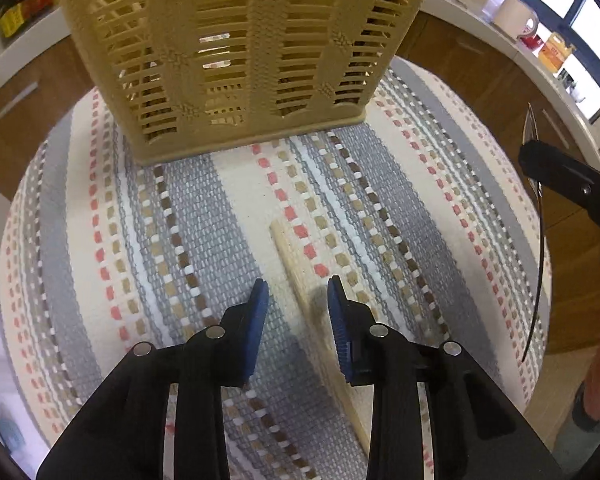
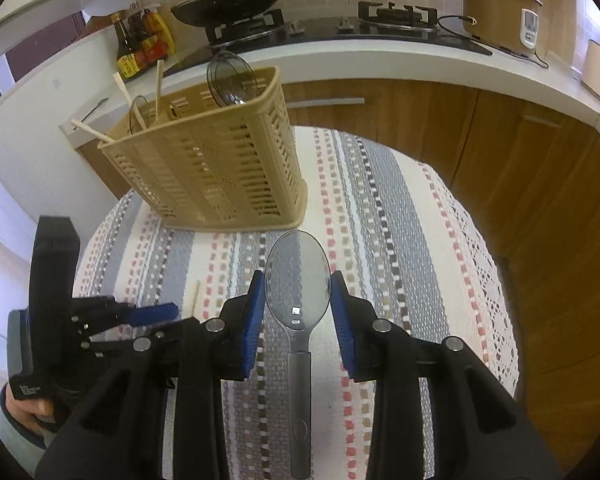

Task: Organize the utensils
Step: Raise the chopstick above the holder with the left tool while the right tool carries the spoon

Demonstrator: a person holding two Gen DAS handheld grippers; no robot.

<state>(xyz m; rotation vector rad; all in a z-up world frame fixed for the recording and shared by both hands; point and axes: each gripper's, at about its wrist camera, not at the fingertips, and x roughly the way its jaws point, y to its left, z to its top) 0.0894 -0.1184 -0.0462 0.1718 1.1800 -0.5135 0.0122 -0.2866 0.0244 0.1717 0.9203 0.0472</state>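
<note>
Beige basket [image 2: 216, 160]: upright on striped cloth [image 1: 228, 208]; only the right view shows the chopsticks and ladle in it.
Left gripper [image 1: 298, 304]: jaws apart, nothing clamped; chopstick [image 1: 296, 276] flat on cloth between them.
Right gripper [image 2: 298, 300]: pads squeeze clear spoon [image 2: 298, 280], bowl forward, above cloth.
Left view: spoon seen only edge-on at right.

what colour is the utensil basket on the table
Beige utensil basket, with a slatted lattice wall; the right wrist view shows it whole.
</note>
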